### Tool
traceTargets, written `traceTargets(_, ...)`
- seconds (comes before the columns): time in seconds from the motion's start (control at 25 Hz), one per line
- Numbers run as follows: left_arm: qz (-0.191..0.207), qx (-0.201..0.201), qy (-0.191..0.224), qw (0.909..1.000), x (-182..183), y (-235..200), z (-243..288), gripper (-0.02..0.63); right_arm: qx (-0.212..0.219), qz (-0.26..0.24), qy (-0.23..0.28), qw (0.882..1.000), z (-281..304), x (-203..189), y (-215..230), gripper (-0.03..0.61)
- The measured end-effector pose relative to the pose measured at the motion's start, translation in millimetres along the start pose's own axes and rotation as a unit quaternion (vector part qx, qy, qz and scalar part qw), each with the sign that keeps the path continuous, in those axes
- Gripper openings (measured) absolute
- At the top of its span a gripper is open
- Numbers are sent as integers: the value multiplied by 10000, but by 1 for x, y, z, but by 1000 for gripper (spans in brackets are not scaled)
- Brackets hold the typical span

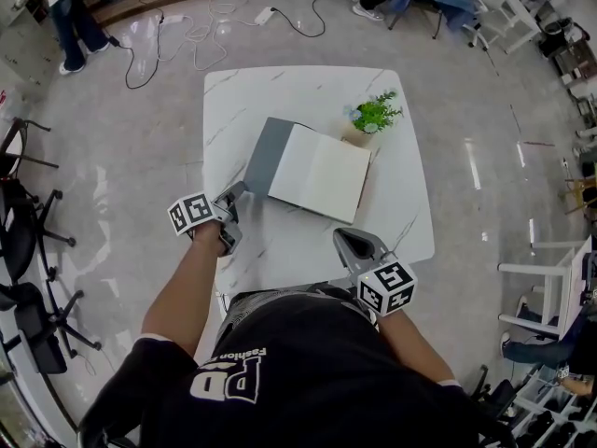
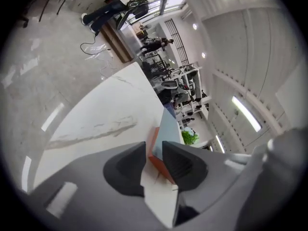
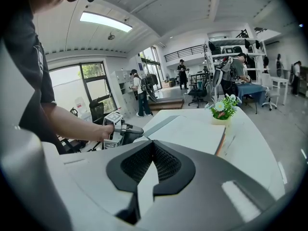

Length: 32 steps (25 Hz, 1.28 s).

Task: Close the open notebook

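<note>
The open notebook (image 1: 317,171) lies on the white marble table (image 1: 280,91), cream pages up, with its grey cover (image 1: 266,152) spread to the left. My left gripper (image 1: 239,191) sits at the cover's near left corner. In the left gripper view its jaws (image 2: 154,150) are closed narrowly on that corner of the cover (image 2: 168,129), whose orange edge shows. My right gripper (image 1: 351,238) hovers over the table's near edge, right of the notebook, shut with nothing in it (image 3: 153,146). The right gripper view shows the notebook (image 3: 187,131) and the left gripper (image 3: 132,129) at its corner.
A small potted plant (image 1: 373,115) stands just beyond the notebook's far right corner, close to the pages. Office chairs (image 1: 28,278) stand on the floor to the left. Cables (image 1: 205,26) trail on the floor past the table's far edge.
</note>
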<state>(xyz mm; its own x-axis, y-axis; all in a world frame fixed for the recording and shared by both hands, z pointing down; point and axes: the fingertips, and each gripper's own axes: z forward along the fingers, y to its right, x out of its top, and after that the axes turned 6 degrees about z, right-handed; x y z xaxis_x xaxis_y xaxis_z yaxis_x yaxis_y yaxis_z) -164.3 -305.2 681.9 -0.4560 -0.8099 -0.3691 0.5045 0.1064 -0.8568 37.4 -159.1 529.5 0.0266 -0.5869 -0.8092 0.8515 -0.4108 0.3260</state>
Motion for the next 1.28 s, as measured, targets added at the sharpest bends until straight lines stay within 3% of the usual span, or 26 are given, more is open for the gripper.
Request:
traceTargets(0.36,-563,-337,71,9978,-5,-1,7,112,-72,-24,-46,10000,-1,-1,0,0)
traceTargets(0.68,-450,-276,86,9986,-3,2,3,112,-59,-71,-30,10000,-5,0,-2,0)
traceTargets(1.28,125,-226,360,9990,14,34,-12,66,22,-123,158,9998,-18,2,-1,0)
